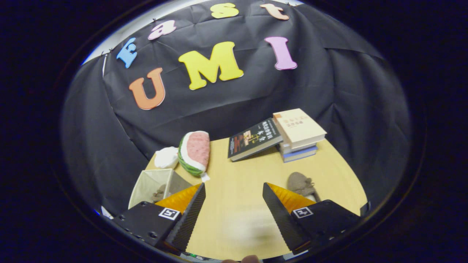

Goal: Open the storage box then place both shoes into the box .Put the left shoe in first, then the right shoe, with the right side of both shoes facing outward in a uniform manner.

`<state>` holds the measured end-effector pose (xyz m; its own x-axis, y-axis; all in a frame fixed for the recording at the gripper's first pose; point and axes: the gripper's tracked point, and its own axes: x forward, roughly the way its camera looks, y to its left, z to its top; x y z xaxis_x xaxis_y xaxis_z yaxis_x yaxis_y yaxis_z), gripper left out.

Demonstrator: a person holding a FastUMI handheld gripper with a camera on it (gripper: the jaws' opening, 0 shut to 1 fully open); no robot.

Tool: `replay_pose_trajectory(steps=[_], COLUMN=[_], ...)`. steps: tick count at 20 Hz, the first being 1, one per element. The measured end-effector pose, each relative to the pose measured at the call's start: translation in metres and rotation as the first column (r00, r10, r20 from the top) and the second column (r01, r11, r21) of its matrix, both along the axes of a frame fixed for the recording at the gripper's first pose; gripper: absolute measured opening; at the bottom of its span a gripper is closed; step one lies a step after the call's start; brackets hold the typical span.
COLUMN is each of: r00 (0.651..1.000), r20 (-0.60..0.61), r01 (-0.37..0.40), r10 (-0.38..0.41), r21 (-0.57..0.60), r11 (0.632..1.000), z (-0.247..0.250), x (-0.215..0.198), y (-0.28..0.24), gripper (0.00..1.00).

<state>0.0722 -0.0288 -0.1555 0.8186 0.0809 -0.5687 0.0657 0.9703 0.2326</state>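
Claw (pixel 234 195) spread wide, both fingers apart and gripping nothing, only bare desk (pixel 237 175) between them. Pale wooden desk, backed by the black cloth wall. Storage box (pixel 151 184) just beyond and beside the left finger: cream fabric sides, top open, interior pale, its near corner partly hidden behind that finger. Inside it, against the near wall, a small grey-brown shoe (pixel 159 193), only partly seen, orientation impossible to judge. Second shoe (pixel 301 184) out on the desk just beyond the right finger: same grey-brown suede-like upper, rounded toe, a small knot or bow on top, a sliver of light sole at its lower edge, its near end cut off by the finger. Well apart from the box, with the open gap between the fingers lying between the two. Farther back, a plush watermelon slice (pixel 194 151) standing upright just behind the box, pink face, green striped rind, with a white fluffy thing (pixel 166 157) touching its left side. Toward the far right of the desk, a stack of books (pixel 299 137), and a dark-covered book (pixel 254 140) leaning tilted against that stack.
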Motion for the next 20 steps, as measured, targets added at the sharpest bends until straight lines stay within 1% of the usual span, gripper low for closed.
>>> replay_pose_trajectory(steps=[5, 7, 10, 13, 15, 19, 20], r00=[0.999, 0.998, 0.992, 0.978, 0.962, 0.937, 0.932], r20=[-0.017, -0.039, -0.123, -0.208, -0.273, -0.347, -0.358], r01=[0.05, 0.047, 0.022, -0.023, -0.069, -0.109, -0.112], r10=[-0.052, -0.052, -0.04, -0.013, 0.022, 0.053, 0.053], r21=[-0.066, -0.113, -0.146, -0.171, -0.163, -0.143, -0.147], r11=[0.997, 0.992, 0.989, 0.985, 0.984, 0.984, 0.983], z=[-0.029, -0.051, -0.098, -0.144, -0.17, -0.204, -0.209], x=[-0.006, -0.005, -0.011, -0.01, -0.009, 0.002, 0.008], y=[-0.098, -0.133, -0.169, -0.19, -0.191, -0.193, -0.194], gripper=[0.96, 0.96, 0.96, 0.96, 0.96, 0.96, 0.84])
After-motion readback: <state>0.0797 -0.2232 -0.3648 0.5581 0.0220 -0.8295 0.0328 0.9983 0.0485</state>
